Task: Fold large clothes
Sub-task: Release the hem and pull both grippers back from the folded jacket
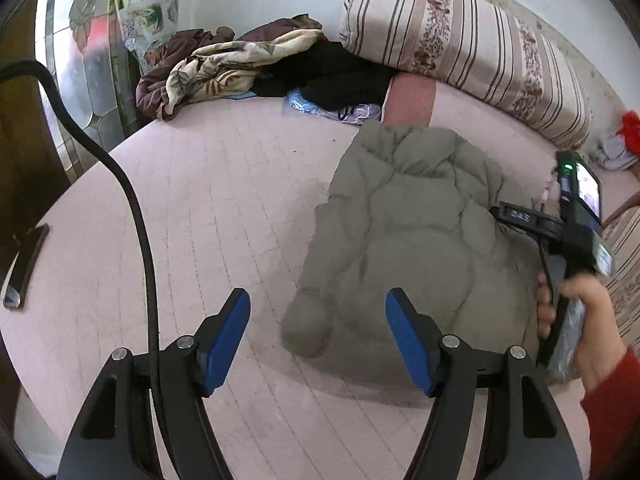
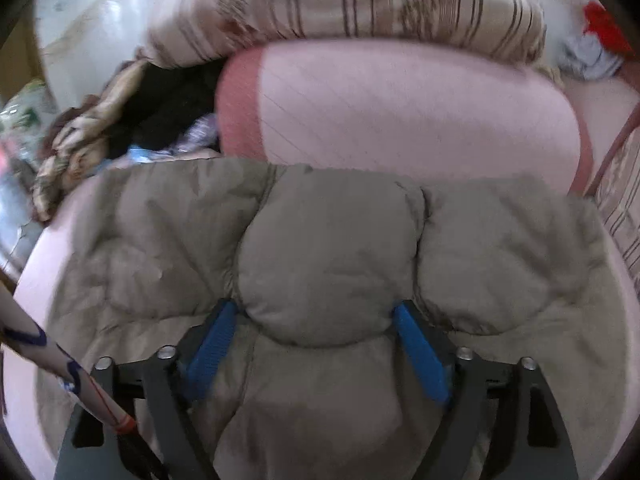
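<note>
A grey-green puffer jacket (image 1: 416,232) lies on the pink bed sheet (image 1: 200,200). My left gripper (image 1: 318,340) is open and empty, above the sheet just left of the jacket's near sleeve end (image 1: 306,330). In the right wrist view the jacket (image 2: 332,248) fills the lower frame. My right gripper (image 2: 316,344) has its jaws wide apart, with a puffy fold of the jacket bulging between the blue fingers (image 2: 212,340). The right gripper also shows in the left wrist view (image 1: 576,236), held by a hand at the jacket's right edge.
A striped rolled quilt (image 1: 472,40) lies along the wall behind a pink pillow (image 2: 400,108). A heap of brown, beige and black clothes (image 1: 240,60) sits at the far left of the bed. A black cable (image 1: 136,216) hangs over the left side. Red and grey cloth (image 1: 624,140) lies far right.
</note>
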`<action>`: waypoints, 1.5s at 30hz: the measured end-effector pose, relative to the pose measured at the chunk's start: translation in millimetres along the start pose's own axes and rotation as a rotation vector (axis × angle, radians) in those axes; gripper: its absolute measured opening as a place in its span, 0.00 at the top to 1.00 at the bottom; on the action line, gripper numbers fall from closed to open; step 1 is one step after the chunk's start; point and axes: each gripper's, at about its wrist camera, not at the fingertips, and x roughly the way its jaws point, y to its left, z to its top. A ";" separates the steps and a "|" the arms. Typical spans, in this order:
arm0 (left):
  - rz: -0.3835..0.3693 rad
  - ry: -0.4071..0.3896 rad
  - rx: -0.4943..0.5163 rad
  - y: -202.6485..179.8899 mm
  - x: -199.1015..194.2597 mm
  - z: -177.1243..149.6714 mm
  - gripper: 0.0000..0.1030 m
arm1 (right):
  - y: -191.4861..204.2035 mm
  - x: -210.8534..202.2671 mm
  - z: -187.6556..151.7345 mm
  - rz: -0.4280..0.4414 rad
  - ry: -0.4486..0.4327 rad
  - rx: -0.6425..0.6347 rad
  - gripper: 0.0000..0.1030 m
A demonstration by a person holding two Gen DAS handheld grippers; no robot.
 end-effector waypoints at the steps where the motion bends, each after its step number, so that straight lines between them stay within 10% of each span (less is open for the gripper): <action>1: -0.004 -0.002 -0.002 2.8 3.1 0.5 0.33 | -1.9 7.5 3.0 -0.009 0.003 0.000 0.12; 12: 0.027 0.029 -0.041 18.2 27.2 2.5 0.33 | -12.8 30.1 10.0 -0.046 0.027 0.005 0.06; 18: 0.074 0.003 0.000 10.1 24.3 -1.6 0.33 | 9.9 -29.3 23.0 0.048 -0.097 0.047 0.15; 24: 0.073 0.041 -0.015 13.6 36.7 -1.7 0.33 | 70.8 1.5 28.9 0.142 -0.015 -0.059 0.30; 31: 0.077 0.044 -0.013 12.2 42.2 4.4 0.33 | 82.1 43.2 26.1 0.061 0.086 -0.100 0.12; 38: 0.068 0.025 0.014 -1.5 42.7 7.2 0.32 | 6.2 -35.0 28.1 0.062 -0.066 -0.004 0.16; 45: 0.092 0.091 0.015 -7.7 73.1 8.5 0.27 | -126.6 -29.3 8.4 -0.106 0.009 0.191 0.16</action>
